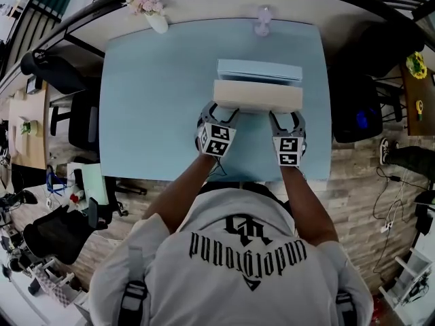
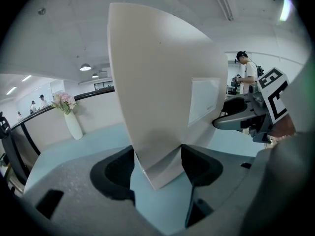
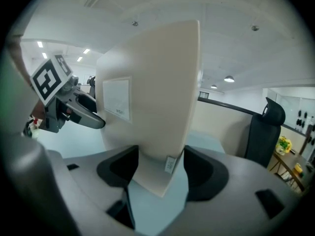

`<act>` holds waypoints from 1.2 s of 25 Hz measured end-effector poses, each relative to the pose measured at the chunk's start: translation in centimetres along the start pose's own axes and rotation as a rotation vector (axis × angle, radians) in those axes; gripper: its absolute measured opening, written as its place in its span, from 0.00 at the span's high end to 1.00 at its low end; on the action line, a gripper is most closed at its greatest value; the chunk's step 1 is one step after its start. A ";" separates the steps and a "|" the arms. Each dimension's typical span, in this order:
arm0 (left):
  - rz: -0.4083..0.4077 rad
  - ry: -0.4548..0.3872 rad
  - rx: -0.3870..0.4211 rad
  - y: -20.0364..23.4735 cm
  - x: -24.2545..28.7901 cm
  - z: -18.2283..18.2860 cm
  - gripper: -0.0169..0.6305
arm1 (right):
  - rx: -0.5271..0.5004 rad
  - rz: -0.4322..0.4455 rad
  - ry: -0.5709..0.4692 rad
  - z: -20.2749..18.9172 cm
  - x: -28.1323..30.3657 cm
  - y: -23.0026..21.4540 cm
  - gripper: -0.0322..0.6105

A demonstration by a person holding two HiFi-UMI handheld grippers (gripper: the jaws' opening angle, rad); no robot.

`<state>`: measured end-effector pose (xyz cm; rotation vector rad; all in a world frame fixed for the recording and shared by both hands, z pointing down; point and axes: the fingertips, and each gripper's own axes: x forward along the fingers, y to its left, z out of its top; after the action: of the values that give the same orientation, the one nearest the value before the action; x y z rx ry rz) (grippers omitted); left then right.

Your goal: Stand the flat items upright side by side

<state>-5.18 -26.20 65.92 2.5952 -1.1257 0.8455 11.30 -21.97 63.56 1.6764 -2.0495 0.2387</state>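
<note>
A flat beige box (image 1: pixel 257 95) is held on its long edge over the light blue table (image 1: pixel 156 100), a narrow side facing up. My left gripper (image 1: pixel 221 116) is shut on its left end and my right gripper (image 1: pixel 285 119) on its right end. In the left gripper view the box (image 2: pixel 157 82) fills the gap between the dark pads (image 2: pixel 120 168). The right gripper view shows the same grip on the box (image 3: pixel 152 92). Whether its lower edge rests on the table I cannot tell. A pale blue-white flat box (image 1: pixel 259 70) lies parallel just behind it.
A white vase of pink flowers (image 1: pixel 151 11) and a small pink object (image 1: pixel 263 19) stand at the table's far edge. Office chairs sit left (image 1: pixel 61 73) and right (image 1: pixel 370 107) of the table. Bare tabletop lies to the left of the boxes.
</note>
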 end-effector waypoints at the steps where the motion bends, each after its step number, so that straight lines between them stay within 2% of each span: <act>1: -0.001 0.002 0.000 0.1 0.1 -0.1 0.50 | 0.000 0.002 0.003 -0.2 0.2 0.1 0.50; 10: -0.001 -0.002 0.006 0.1 0.7 -0.2 0.50 | 0.001 0.016 0.013 -1.1 0.9 -0.2 0.50; 30: 0.026 -0.027 -0.060 0.4 0.1 0.1 0.48 | -0.004 0.067 0.015 -1.3 0.6 -0.6 0.47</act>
<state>-5.35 -26.62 65.86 2.5559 -1.1756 0.7718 12.14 -22.12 64.84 1.6008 -2.0960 0.2687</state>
